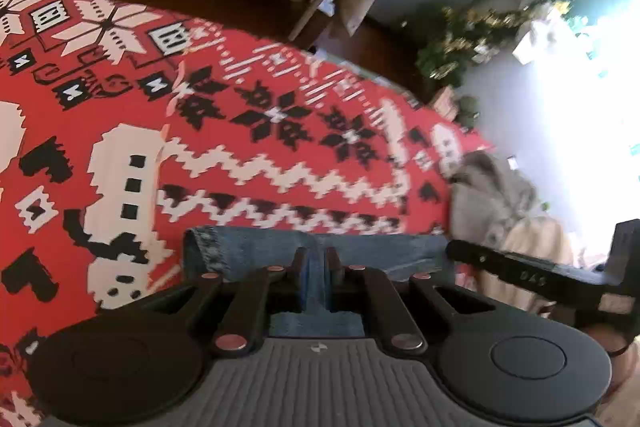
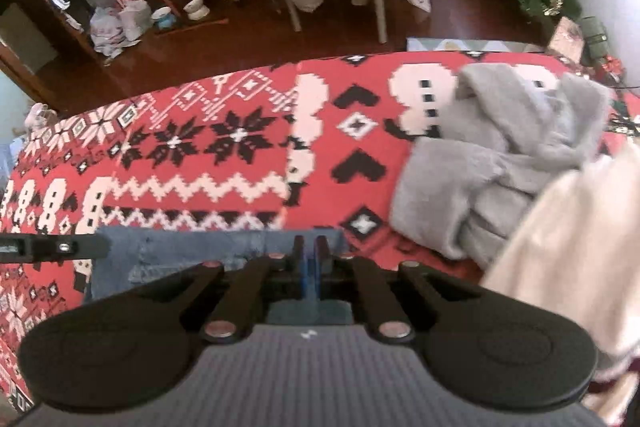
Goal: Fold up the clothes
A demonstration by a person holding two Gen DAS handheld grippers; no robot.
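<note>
Left wrist view: left tool (image 1: 318,259) and right tool (image 2: 310,247) are both pinching the jeans (image 1: 248,247); thin grips risk denim slipping free.

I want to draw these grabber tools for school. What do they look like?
Both look alike. The left gripper and right gripper are black, with two thin flat fingers lined with blue pads. Black linkage bars with shiny round pins join two big round black discs. Behind sits a grey ribbed body with a small white mark.
</note>
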